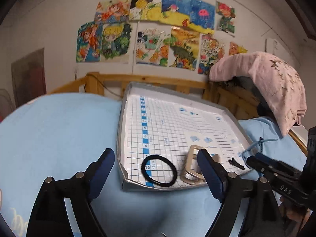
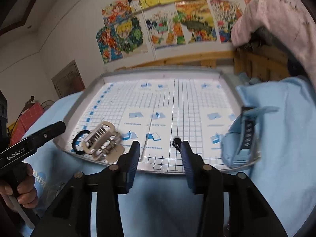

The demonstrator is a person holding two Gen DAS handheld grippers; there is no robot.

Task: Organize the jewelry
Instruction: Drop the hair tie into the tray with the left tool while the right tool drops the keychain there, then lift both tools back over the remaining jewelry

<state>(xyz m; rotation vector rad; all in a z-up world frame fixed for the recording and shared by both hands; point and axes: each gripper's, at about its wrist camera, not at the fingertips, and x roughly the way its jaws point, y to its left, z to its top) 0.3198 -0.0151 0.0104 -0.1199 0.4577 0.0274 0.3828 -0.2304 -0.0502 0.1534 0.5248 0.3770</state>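
I see a shallow grid-printed tray [image 2: 110, 79] on the bed's blue sheet [image 1: 59, 128]. Near its front rim lie a ribbed black hair tie [image 1: 159, 171] and metallic claw clip [image 2: 100, 141]. My left tongs [image 1: 156, 169] and right tongs [image 2: 161, 154] both gape, empty.

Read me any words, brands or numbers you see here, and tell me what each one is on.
"GenRobot.AI": side of the left gripper, right wrist view.
"DAS": body of the right gripper, left wrist view.
"10" and "4": blue scale strip on the tray.
The tray's other print is too small and blurred to read.
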